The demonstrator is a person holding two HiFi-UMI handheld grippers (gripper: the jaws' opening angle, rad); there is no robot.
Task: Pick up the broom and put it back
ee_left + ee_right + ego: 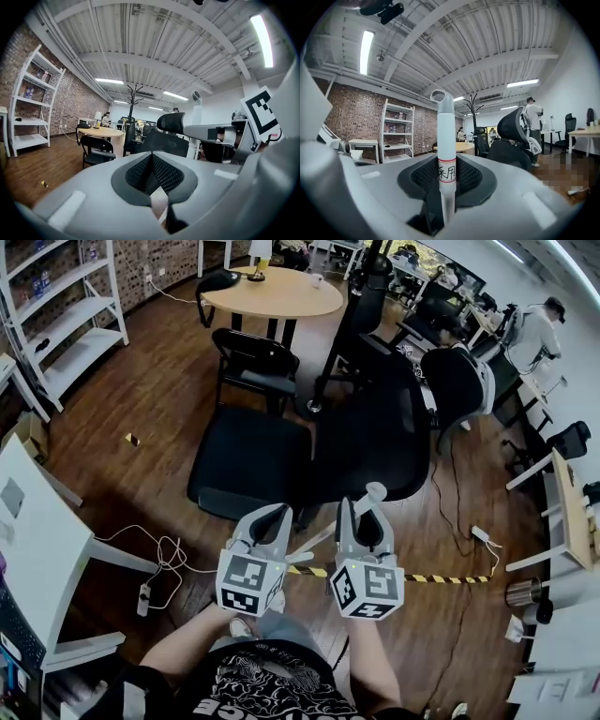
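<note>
The broom shows only as a white handle [373, 493] with a loop at its top end; its brush end is hidden under my grippers. My right gripper [361, 514] is shut on the handle, which stands upright between the pads [446, 140], a red-edged label right at the grip. My left gripper [272, 519] is just left of it and level with it. Its jaws meet at the tips [152, 161] with nothing between the pads. From the left gripper view the handle [196, 122] rises to the right, apart from the left jaws.
A black office chair [375, 437] and a low black chair [248, 460] stand directly ahead, with a folding chair [253, 357] and a round table [272, 292] behind them. White shelves [66, 324] are at the far left, a white desk [37, 540] near left. Yellow-black tape [441, 577] and cables [164, 554] lie on the wooden floor.
</note>
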